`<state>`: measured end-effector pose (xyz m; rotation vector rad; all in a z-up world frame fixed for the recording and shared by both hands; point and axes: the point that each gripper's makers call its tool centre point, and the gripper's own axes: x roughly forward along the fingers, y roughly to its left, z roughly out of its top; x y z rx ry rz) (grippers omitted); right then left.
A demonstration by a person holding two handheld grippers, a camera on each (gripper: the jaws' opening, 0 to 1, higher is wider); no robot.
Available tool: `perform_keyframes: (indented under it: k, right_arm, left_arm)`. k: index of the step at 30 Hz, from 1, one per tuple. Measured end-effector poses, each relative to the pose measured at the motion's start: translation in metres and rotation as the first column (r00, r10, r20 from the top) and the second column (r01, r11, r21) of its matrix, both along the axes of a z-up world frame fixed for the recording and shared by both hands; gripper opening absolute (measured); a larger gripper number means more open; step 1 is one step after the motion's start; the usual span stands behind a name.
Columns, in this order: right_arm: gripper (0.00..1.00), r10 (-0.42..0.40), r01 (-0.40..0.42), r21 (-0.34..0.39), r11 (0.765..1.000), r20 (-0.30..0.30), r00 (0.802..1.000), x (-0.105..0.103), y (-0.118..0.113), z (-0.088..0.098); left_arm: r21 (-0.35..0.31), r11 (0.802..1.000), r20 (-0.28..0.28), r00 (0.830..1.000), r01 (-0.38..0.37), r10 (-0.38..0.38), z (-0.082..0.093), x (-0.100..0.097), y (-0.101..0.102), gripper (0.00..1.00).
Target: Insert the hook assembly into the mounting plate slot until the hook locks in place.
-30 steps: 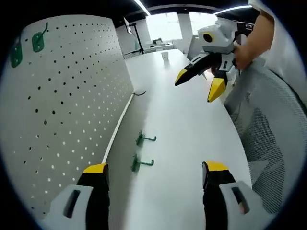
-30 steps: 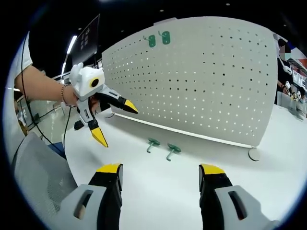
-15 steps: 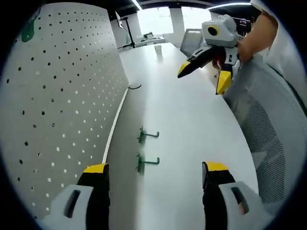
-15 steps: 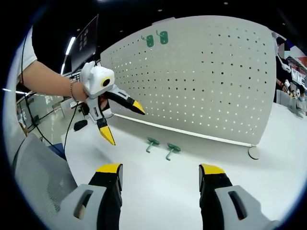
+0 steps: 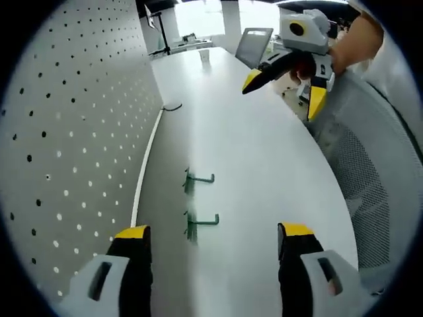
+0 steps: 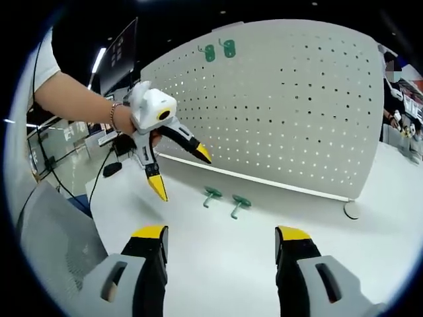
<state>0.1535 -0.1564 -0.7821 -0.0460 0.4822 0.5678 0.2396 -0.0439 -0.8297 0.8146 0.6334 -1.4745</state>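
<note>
Two green hooks lie loose on the white table in front of the pegboard, one [image 5: 198, 179] beyond the other [image 5: 200, 223]; in the right gripper view they sit side by side [image 6: 211, 195] [image 6: 239, 201]. The white pegboard [image 6: 284, 112] stands upright and carries two more green hooks [image 6: 219, 51] near its top. My left gripper [image 5: 215, 241] is open and empty, just short of the nearer hook; in the right gripper view this left gripper [image 6: 185, 177] hovers left of the hooks. My right gripper [image 6: 221, 238] is open and empty, and it hangs high at the far right [image 5: 281, 99].
A grey mesh chair [image 5: 377, 185] stands along the table's edge, also at the lower left [image 6: 53, 244]. The pegboard's round foot [image 6: 352, 210] rests on the table at the right. A dark cable [image 5: 173, 107] lies near the pegboard's base farther off.
My left gripper has moved closer to the two loose hooks and the pegboard, so its view shifted. The right gripper has stayed almost still. Both stayed open.
</note>
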Motion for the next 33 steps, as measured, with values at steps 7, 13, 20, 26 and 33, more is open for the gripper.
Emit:
perform_keyframes:
  k: [7,13,20,26,33]
  right_arm:
    - [0.64,0.008,-0.008,-0.004,1.000,-0.007,1.000,-0.001,0.001,-0.001]
    - [0.64,0.016,-0.016,-0.010,1.000,-0.014,1.000,-0.003,0.003,-0.003]
    - [0.65,0.038,-0.038,-0.022,0.999,-0.019,0.999,-0.005,0.007,-0.005]
    - [0.65,0.034,-0.035,-0.020,0.999,-0.020,0.999,-0.004,0.007,-0.006]
    - [0.64,0.027,-0.027,-0.018,0.999,-0.017,1.000,-0.004,0.005,-0.005]
  left_arm:
    - [0.061,0.998,-0.012,0.999,0.032,-0.031,-0.016,0.002,0.004,0.80]
    - [0.090,0.995,-0.031,0.999,0.042,-0.039,-0.025,0.003,0.000,0.80]
    - [0.112,0.992,-0.034,0.998,0.060,-0.057,-0.031,0.005,-0.004,0.80]
    - [0.136,0.988,-0.034,0.997,0.072,-0.068,-0.039,0.003,-0.005,0.80]
    - [0.164,0.983,-0.041,0.997,0.077,-0.072,-0.049,0.002,-0.003,0.78]
